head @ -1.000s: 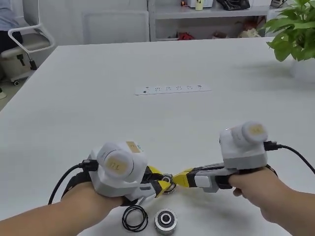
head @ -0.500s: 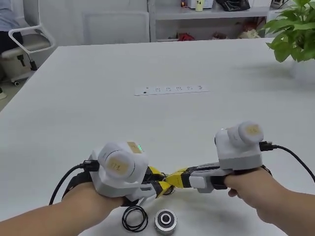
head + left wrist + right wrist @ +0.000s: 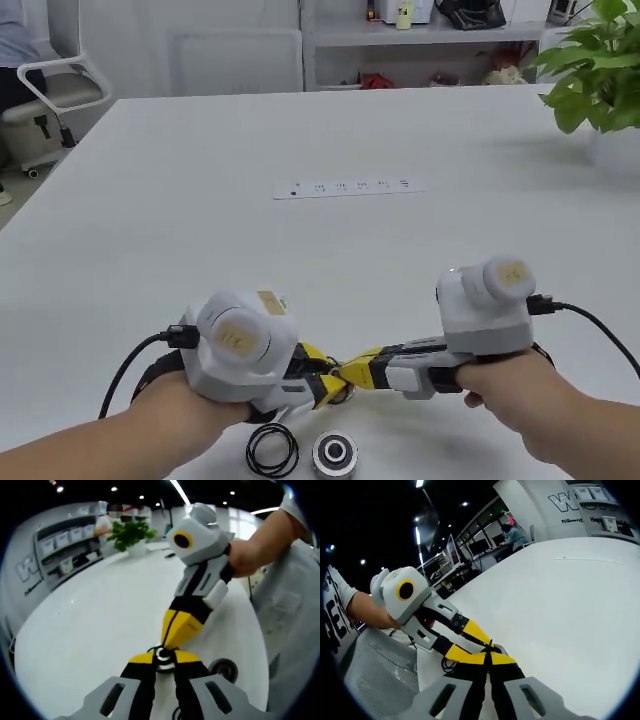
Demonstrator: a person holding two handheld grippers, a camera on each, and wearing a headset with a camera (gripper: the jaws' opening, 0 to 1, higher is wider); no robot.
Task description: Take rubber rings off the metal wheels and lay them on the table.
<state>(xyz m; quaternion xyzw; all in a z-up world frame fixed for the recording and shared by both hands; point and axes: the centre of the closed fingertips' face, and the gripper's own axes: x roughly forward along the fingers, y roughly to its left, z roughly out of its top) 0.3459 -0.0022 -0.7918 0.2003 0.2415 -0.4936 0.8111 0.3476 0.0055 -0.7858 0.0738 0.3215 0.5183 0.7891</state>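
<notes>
My left gripper [image 3: 164,661] is shut on a small metal wheel [image 3: 164,655], held just above the white table [image 3: 330,270] near its front edge. My right gripper [image 3: 170,639] reaches in from the right; its yellow tips are shut together at the wheel's rim, on its black rubber ring. In the head view both grippers meet tip to tip, left gripper [image 3: 325,378] and right gripper [image 3: 352,372]. A loose black rubber ring [image 3: 272,447] lies flat on the table below the left gripper. Beside it stands a second metal wheel [image 3: 335,452], also in the left gripper view [image 3: 223,669].
A white power strip [image 3: 350,186] lies across the middle of the table. A potted plant [image 3: 595,65] stands at the far right corner. An office chair [image 3: 50,95] and shelves [image 3: 420,35] are beyond the table. Cables trail from both grippers.
My right gripper has moved left, and its tips now meet the wheel held by the left gripper. The left gripper, loose ring and second wheel have stayed put.
</notes>
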